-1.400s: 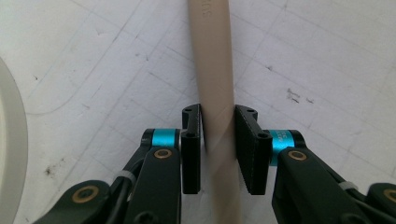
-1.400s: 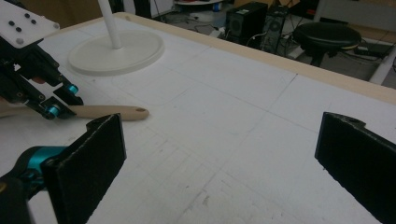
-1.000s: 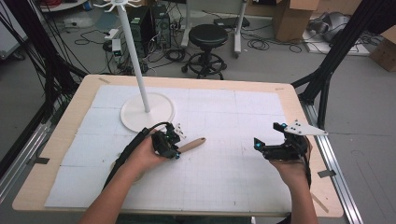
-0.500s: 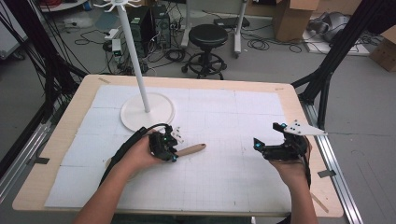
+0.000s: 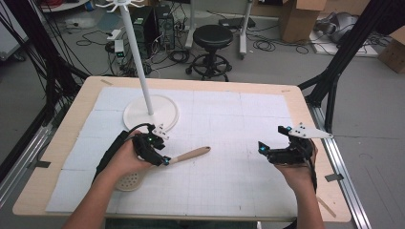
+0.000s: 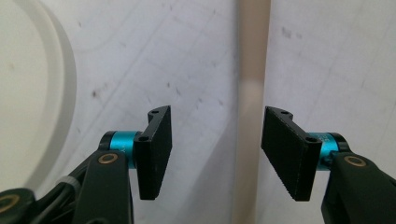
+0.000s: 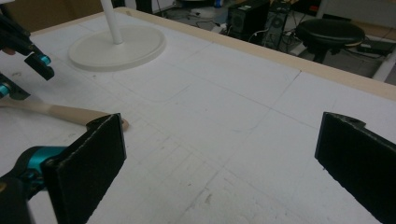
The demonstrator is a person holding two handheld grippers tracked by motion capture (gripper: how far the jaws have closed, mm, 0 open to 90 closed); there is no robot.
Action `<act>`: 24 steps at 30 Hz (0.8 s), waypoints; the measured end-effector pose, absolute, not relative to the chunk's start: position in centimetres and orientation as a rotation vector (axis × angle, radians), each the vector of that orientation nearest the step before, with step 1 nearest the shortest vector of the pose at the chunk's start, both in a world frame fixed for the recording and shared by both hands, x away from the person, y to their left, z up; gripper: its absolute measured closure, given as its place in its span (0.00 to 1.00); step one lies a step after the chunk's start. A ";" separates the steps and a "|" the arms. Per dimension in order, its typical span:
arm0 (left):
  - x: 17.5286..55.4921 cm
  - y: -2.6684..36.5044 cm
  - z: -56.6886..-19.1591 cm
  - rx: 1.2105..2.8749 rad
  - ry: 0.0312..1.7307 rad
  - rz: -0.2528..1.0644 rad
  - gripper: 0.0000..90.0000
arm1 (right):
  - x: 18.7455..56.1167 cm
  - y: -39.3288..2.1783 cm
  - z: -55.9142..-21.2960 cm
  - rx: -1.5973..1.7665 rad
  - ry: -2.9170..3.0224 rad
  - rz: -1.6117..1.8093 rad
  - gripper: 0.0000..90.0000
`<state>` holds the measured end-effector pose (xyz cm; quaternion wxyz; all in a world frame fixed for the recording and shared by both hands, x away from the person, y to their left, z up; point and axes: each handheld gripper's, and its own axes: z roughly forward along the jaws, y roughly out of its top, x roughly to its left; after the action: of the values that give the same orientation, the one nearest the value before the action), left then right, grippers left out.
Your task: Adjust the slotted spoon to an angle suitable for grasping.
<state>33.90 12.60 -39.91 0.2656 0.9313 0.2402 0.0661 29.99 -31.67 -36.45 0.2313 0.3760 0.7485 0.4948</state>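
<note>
A: High view first: what's changed? The left gripper (image 5: pixel 154 149) has slid toward the person along the wooden spoon's handle (image 5: pixel 190 154), nearer the slotted bowl (image 5: pixel 128 181) by the left hand.

B: And the left gripper view has its jaws parted, one on each side of the handle (image 6: pixel 252 93), neither pressing on it. My guess is a pickup is about to happen.

A: Right gripper (image 5: pixel 281 151)?

B: Jaws wide apart, holding nothing, well away from the spoon.

A: Surroundings?

B: White gridded mat (image 5: pixel 229 124) on a wood-edged counter (image 5: pixel 71 119), a white hook stand's round base (image 5: pixel 151 113) just beyond the left gripper. Behind: a stool (image 5: pixel 213 40), cables, cardboard boxes.
</note>
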 end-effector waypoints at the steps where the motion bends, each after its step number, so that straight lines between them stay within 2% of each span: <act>1: 33.7 12.7 -40.1 2.528 0.651 0.174 0.50 | 30.0 -31.6 -36.5 1.037 2.059 1.364 0.01; 6: 33.4 12.5 -40.8 2.570 0.627 0.143 0.55 | 30.1 -31.5 -36.5 1.030 2.063 1.355 0.01; 9: 33.5 11.7 -41.4 2.623 0.602 0.148 0.63 | 30.1 -31.3 -36.5 1.030 2.068 1.352 0.01; 11: 33.7 11.6 -41.4 2.623 0.584 0.122 0.70 | 30.1 -31.3 -36.5 1.033 2.067 1.354 0.01; 13: 33.8 11.5 -41.3 2.643 0.541 0.090 0.85 | 30.1 -31.4 -36.5 1.037 2.066 1.356 0.01; 24: 34.6 10.0 -40.9 2.730 0.397 0.077 0.86 | 30.1 -31.4 -36.5 1.031 2.065 1.360 0.01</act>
<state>34.61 9.95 -40.90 0.1896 0.9713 0.1412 0.0276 30.06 -31.38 -36.47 0.2294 0.3745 0.7503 0.4942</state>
